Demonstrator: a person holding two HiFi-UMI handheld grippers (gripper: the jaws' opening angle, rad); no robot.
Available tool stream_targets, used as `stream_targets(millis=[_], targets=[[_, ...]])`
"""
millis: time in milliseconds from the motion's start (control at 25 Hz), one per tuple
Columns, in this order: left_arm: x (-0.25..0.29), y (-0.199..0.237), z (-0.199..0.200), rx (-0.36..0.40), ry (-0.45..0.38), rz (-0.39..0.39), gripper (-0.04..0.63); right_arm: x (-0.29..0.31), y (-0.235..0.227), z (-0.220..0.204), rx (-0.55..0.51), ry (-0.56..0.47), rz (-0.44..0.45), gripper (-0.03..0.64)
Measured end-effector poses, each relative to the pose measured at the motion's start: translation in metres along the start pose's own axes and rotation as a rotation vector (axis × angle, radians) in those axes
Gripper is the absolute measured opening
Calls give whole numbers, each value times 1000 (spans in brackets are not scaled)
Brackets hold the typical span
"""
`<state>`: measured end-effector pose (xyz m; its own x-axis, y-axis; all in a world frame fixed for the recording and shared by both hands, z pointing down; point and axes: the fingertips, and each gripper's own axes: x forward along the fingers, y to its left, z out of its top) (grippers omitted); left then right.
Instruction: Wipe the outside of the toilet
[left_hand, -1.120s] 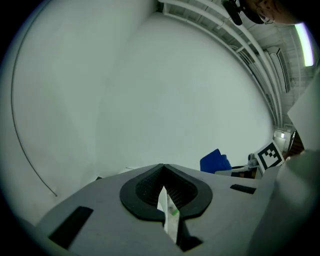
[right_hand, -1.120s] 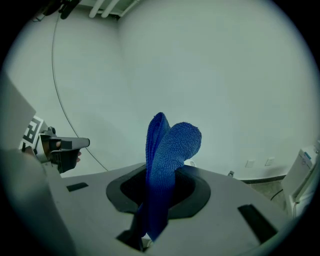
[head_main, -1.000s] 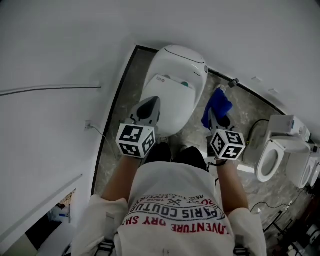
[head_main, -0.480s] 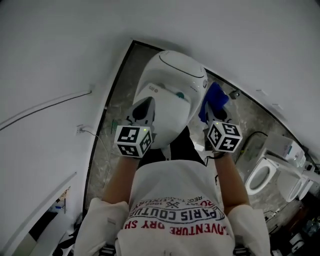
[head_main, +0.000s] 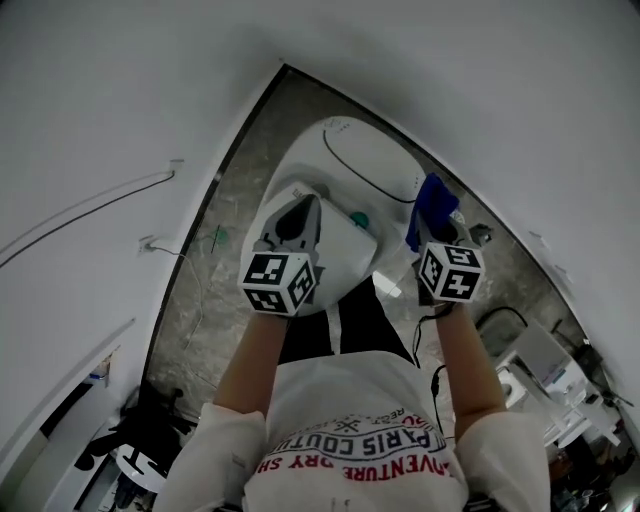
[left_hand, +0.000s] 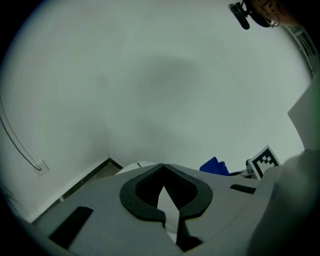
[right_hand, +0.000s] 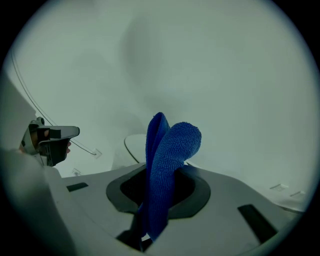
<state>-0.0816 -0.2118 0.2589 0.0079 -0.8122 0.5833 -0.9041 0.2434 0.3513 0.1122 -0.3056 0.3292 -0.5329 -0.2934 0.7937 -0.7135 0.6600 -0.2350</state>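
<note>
Toilet (head_main: 372, 160) by wall (head_main: 100, 100), cloth (right_hand: 169, 150) in right claw (right_hand: 159, 192)

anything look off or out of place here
Nothing spilled or broken shows. The toilet has its lid shut and looks intact. The only loose thing is a thin cable trailing over the floor to its left. The blue cloth sits bunched, clamped in the right gripper.

Near end of toilet (head_main: 372, 172) hidden behind left hand-held gripper (head_main: 298, 214); jaw tips of right hand-held gripper (head_main: 437, 231) covered by blue cloth (right_hand: 167, 165); floor clutter (head_main: 140, 452) too dim to identify.
</note>
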Motion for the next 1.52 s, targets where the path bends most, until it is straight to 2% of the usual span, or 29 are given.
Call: stream_targets(millis=[280,520,760,1040,1160,1280,1520], targets=[[50,33,-41,-60,52,44,6,78,-22,1,-26,68,8,75],[55,51,-62,-79,78,45,6,108,-21,19,-92,62,28,75],[53,69,-65,-71,97,40,6,129,-12,35,-135,127,54,75],[47,83,-49,-45,79,16,6,158,14,57,-250,186,116,75],[43,92,-51,-57,77,12,6,167,35,65,-320,192,128,75],[37,103,-58,-77,82,18,6,175,51,70,-399,203,103,75],[15,128,-73,-128,98,38,6,194,75,80,-447,246,99,75]])
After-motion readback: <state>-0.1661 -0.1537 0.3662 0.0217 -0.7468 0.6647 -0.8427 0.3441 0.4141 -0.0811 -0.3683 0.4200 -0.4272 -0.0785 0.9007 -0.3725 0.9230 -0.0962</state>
